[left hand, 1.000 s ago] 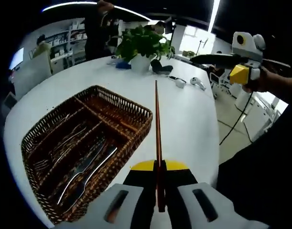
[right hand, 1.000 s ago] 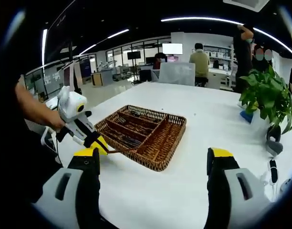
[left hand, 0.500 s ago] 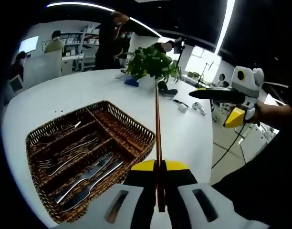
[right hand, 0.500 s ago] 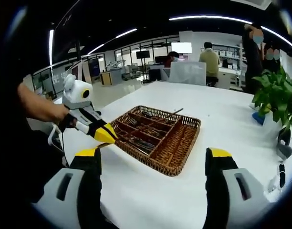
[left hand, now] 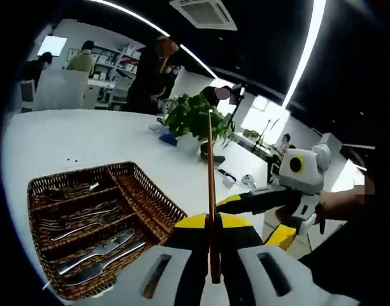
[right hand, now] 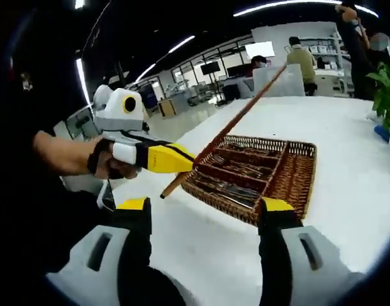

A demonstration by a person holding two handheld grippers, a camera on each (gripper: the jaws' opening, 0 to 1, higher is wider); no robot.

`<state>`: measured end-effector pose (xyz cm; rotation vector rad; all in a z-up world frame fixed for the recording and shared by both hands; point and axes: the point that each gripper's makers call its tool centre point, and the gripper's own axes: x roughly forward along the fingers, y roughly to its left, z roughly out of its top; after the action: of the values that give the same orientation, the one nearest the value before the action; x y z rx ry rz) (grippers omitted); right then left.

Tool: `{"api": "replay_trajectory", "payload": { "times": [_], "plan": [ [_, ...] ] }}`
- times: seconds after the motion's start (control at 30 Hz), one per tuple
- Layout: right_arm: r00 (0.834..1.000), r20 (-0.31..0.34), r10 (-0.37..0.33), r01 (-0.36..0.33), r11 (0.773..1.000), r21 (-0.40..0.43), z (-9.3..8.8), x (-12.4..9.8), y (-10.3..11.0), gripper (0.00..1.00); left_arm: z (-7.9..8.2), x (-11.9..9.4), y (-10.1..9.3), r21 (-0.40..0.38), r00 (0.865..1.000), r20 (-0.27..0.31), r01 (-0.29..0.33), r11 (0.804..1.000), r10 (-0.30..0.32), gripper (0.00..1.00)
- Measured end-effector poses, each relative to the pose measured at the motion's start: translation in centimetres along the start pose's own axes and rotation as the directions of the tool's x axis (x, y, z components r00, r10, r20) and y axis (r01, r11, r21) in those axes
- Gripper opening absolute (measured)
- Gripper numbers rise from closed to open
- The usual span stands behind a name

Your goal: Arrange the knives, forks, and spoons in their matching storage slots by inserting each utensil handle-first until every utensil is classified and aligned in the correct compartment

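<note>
Now, left gripper (left hand: 211,245): clamped on brown chopstick (left hand: 209,172), raised since a second ago.
Right gripper (right hand: 204,213): jaws apart, empty.
Wicker tray (left hand: 153,204): lower left, cutlery slotted.
Meaning: chopstick unplaced.

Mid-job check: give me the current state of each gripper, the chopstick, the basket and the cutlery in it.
Left gripper: shut on the chopstick, held above the table.
Chopstick: clamped near one end, tilted up over the basket.
Right gripper: open, holding nothing.
Wicker basket: resting flat on the white table, compartments open.
Cutlery: lying lengthwise inside the compartments.
</note>
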<state>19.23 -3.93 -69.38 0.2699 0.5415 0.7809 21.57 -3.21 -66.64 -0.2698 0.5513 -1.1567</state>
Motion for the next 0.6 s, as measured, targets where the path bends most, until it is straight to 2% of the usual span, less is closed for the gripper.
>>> {"api": "replay_trajectory", "payload": {
  "times": [0.07, 0.17, 0.23, 0.37, 0.4, 0.43, 0.5, 0.6],
  "plan": [
    [0.999, 0.003, 0.032, -0.032, 0.999, 0.031, 0.2, 0.9, 0.7, 0.62, 0.2, 0.0, -0.3, 0.003, 1.0, 0.007, 0.001, 1.0, -0.001, 0.02],
    [0.996, -0.036, 0.085, -0.085, 0.996, 0.022, -0.1, 2.0, 2.2, 0.57, 0.3, 0.1, -1.1, -0.004, 1.0, 0.022, 0.012, 1.0, -0.012, 0.02],
    [0.994, -0.055, 0.098, -0.097, 0.995, 0.021, -0.4, 2.4, 2.7, 0.51, 0.4, 0.0, -1.3, -0.013, 0.999, 0.031, 0.017, 1.0, -0.017, 0.02],
    [0.994, -0.076, 0.079, -0.08, 0.997, -0.007, -0.6, 2.7, 2.6, 0.31, 0.7, -0.1, -1.5, -0.048, 0.998, 0.064, 0.025, 0.999, -0.022, 0.03],
    [0.994, -0.077, 0.083, -0.083, 0.997, -0.003, -0.6, 2.7, 2.6, 0.28, 0.7, -0.1, -1.6, -0.062, 0.997, 0.07, 0.031, 0.998, -0.026, 0.03],
    [0.991, -0.072, 0.109, -0.106, 0.994, 0.04, -0.5, 2.7, 2.9, 0.27, 0.8, -0.2, -1.5, -0.055, 0.996, 0.081, 0.032, 0.998, -0.027, 0.03],
    [0.992, -0.068, 0.11, -0.107, 0.993, 0.043, -0.4, 2.6, 2.9, 0.26, 0.9, -0.4, -1.3, -0.086, 0.996, 0.09, 0.035, 0.996, -0.027, 0.03],
    [0.991, -0.064, 0.119, -0.116, 0.992, 0.038, -0.1, 2.5, 3.2, 0.18, 1.0, -0.4, -1.3, -0.095, 0.995, 0.101, 0.035, 0.995, -0.026, 0.03]
  ]
}}
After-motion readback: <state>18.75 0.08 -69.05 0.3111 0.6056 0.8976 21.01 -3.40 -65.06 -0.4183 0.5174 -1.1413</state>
